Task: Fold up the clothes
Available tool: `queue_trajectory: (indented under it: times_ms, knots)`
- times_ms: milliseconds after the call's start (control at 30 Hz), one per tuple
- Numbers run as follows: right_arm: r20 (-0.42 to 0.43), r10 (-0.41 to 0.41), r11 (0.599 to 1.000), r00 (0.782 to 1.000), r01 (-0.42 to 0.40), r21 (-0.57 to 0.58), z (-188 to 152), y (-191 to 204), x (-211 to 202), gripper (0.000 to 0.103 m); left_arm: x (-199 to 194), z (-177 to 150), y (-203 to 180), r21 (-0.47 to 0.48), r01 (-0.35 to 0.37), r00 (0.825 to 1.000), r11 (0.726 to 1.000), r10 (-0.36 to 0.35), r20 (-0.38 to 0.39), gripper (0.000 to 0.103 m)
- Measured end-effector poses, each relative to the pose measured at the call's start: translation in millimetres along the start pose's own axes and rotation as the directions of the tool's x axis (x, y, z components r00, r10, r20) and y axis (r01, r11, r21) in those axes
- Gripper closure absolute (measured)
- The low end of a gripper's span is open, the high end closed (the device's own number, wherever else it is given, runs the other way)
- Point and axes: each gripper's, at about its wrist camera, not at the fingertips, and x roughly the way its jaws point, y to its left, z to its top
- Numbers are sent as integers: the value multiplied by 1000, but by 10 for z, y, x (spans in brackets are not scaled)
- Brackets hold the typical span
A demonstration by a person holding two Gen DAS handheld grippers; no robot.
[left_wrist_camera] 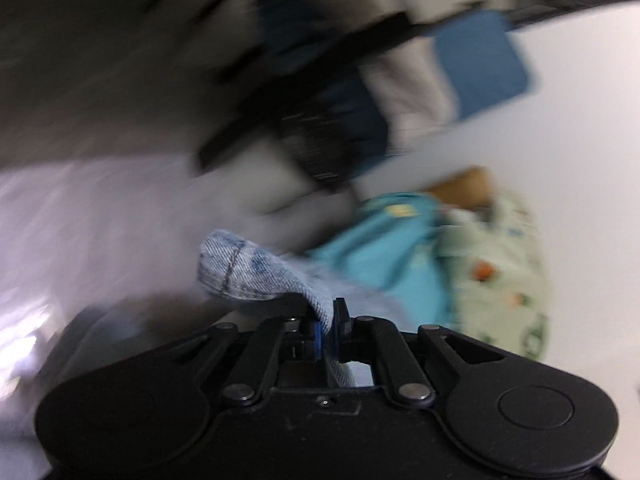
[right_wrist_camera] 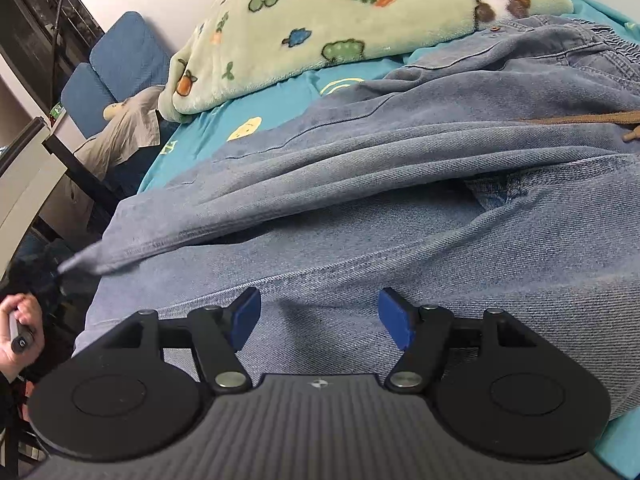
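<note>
Now the left gripper pinches a jeans hem (blurred view), the right gripper spread above; pull the leg flat and straight.

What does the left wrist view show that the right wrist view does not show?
Only the left wrist view shows the left gripper, its fingers shut on a hem of the jeans; the room behind is blurred.

Only the right wrist view shows the right gripper open above the spread jeans, the brown drawstring, and a hand holding a handle at the left edge.

Both show the denim, the turquoise sheet, the green printed blanket and the blue chair.
</note>
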Motion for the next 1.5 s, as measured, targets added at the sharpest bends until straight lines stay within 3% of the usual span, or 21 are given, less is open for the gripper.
queue_trajectory:
  times_ms: [67,267,300,367,533,667,833,1000,1067,1167,1267,1400,1500]
  knots:
    - [1,0,1000,1000,0,2,7,6,-1,35,20,-51,129,-46,-81,996,996,79,-40,98]
    - [20,-4,1000,1000,3,14,39,4,-84,35,-127,-67,8,-36,-167,979,985,161,-123,87]
    - [29,-2,1000,1000,2,11,51,6,-123,35,-218,-84,-43,-25,-167,979,986,163,-125,86]
    - [60,-27,999,998,28,-24,83,26,-240,35,-389,-94,-132,-25,-153,979,988,148,-143,74]
    - [151,-64,995,986,74,-62,196,-21,-591,35,-871,-113,-290,29,-66,972,997,71,-225,66]
    - [217,-99,994,971,108,-31,286,-160,-933,35,-1443,-99,-116,84,-81,974,993,97,-207,58]
    - [296,-143,989,944,146,12,398,-334,-1360,35,-1796,-31,487,-74,-115,972,991,97,-213,52]
    - [365,-192,981,911,181,64,506,-524,-1770,33,-1760,-89,1124,-229,-156,957,961,90,-276,52]
    - [356,-224,973,907,188,133,523,-699,-1828,33,-1668,-132,1332,-274,-155,950,949,68,-303,52]
    - [313,-254,946,915,167,279,536,-1014,-1839,32,-1478,-209,1579,-324,-150,939,934,32,-343,52]
    - [251,-287,892,924,163,421,526,-1329,-1783,32,-1308,-261,1751,-357,-139,928,923,-4,-371,52]
    - [172,-373,805,912,226,548,459,-1644,-1720,32,-1168,-277,1865,-403,-128,933,906,-27,-358,47]
    - [160,-400,751,902,223,621,369,-1820,-1724,32,-1077,-257,1898,-449,-96,937,888,-71,-341,47]
